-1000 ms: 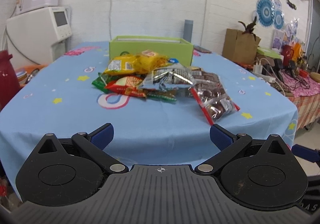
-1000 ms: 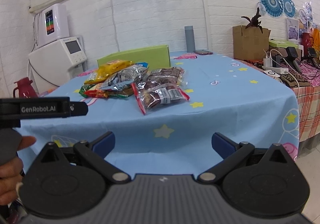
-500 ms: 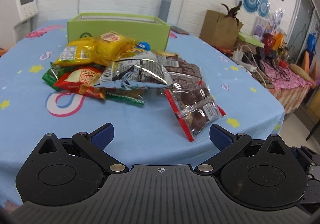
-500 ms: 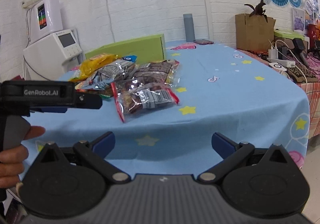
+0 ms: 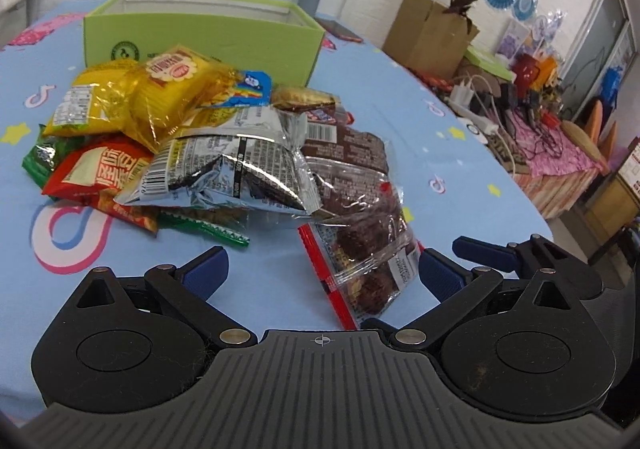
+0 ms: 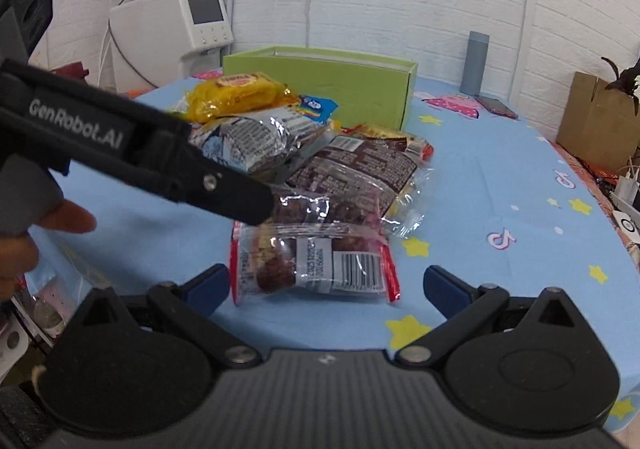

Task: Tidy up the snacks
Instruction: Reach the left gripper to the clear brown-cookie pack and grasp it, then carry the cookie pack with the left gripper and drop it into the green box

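A pile of snack packets lies on the blue tablecloth (image 5: pixel 120 261) before an open green box (image 5: pixel 200 29). It holds a yellow packet (image 5: pixel 168 89), a red packet (image 5: pixel 96 173), a silver packet (image 5: pixel 232 169) and a clear red-edged packet of brown snacks (image 5: pixel 360 249). My left gripper (image 5: pixel 320 273) is open, its jaws on either side of the clear packet's near end. My right gripper (image 6: pixel 326 285) is open just before the same clear packet (image 6: pixel 316 261). The green box (image 6: pixel 328 85) shows behind the pile. The left gripper's body (image 6: pixel 140 153) crosses the right wrist view.
A grey bottle (image 6: pixel 476 63) and a phone (image 6: pixel 496 107) stand behind the box. A cardboard box (image 5: pixel 432 33) and a cluttered side table with cables (image 5: pixel 520 117) are at the right. A white appliance (image 6: pixel 176 29) stands at the back left. The table edge is near the grippers.
Both grippers have moved forward over the table toward the pile. The clear brown-snack packet now lies close between each gripper's jaws. Both stay open.
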